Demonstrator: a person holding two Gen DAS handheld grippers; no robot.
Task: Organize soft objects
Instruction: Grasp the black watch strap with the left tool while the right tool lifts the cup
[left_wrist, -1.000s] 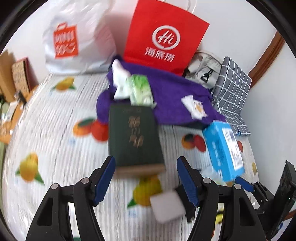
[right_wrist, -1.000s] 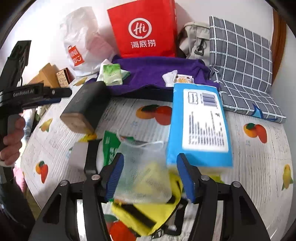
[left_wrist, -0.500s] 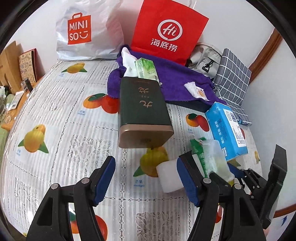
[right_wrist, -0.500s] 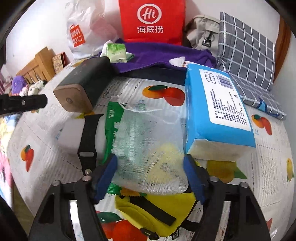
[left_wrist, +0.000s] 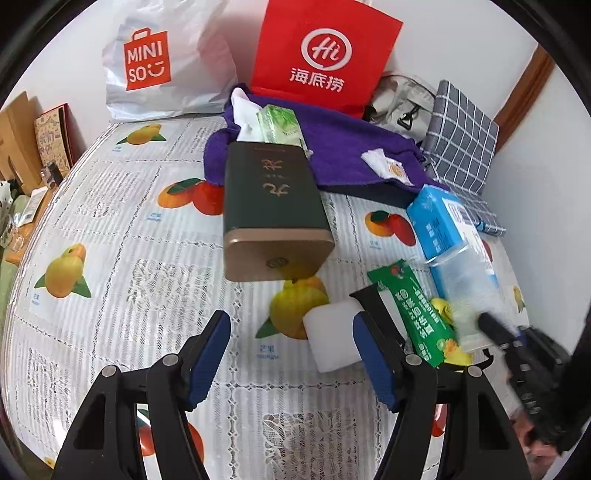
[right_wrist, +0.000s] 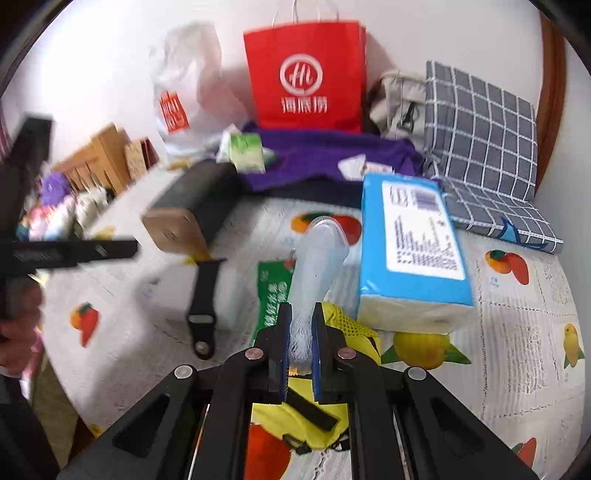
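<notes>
- The right gripper (right_wrist: 299, 332) is clamped on the white mesh drawstring pouch (right_wrist: 317, 266), its pads squeezing the lower end of the netting, which stands up between them as a narrow bunched tube.
- A second ago that pouch lay spread wide and loose between parted jaws; half a second ago the jaws flanked it without pinching.
- Under the pouch lie a green printed sachet (right_wrist: 271, 295) and a yellow mesh bag with black straps (right_wrist: 347, 328), both near the front edge of the fruit-print tablecloth (right_wrist: 517, 332).
- What the pouch holds cannot be made out.
- The left gripper (left_wrist: 291, 354) hovers wide apart over bare cloth with nothing between its fingers; a white foam block (left_wrist: 332, 339) sits just beside its right finger.
- The dark green tin with a bronze lid (left_wrist: 273, 210) lies on its side mid-table, lid toward the camera, and appears closed.
- The blue tissue pack (right_wrist: 413, 251) lies beside the pouch, toward the table's right edge.
- A black watch strap (right_wrist: 203, 306) rests across the foam block.
- At the back edge, a purple towel (left_wrist: 343, 147) carries a green tissue packet (left_wrist: 280, 123); behind it stand a red paper bag (left_wrist: 321, 55) and a white plastic bag (left_wrist: 162, 62), contents unseen.
</notes>
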